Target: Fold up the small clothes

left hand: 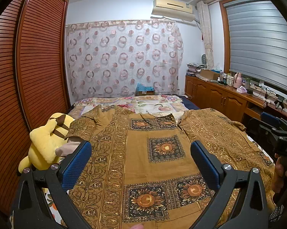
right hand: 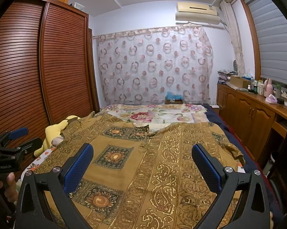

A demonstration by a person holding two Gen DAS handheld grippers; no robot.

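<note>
Brown-gold cloth fills both views: a patterned garment [left hand: 158, 152] with sunflower squares and scrollwork bands lies spread flat across the bed [left hand: 153, 103], directly ahead of and beneath both claws. The left claw [left hand: 141, 164] hangs above it with its blue pads spread wide, nothing between them. The right claw [right hand: 142, 164] is just as wide and just as empty, poised over the scrollwork side of the same garment [right hand: 162, 162].

Off to the left claw's left, a yellow plush toy [left hand: 44, 143] sits at the bed's edge, touching the garment's sleeve. Beyond it stands a slatted wooden wardrobe [left hand: 38, 61]. Past the garment, a floral bedspread [right hand: 153, 114] shows, and further on a cardboard box [right hand: 174, 100] with something blue in it rests at the far end of the bed, before a ring-patterned curtain [right hand: 153, 66].

To the right claw's right runs a wooden cabinet, its tabletop [right hand: 258, 95] crowded with bottles, a pink flask [right hand: 268, 87], an open box and stacked fabrics. A hand [left hand: 280, 173] grips the right tool's handle at the left view's edge.
</note>
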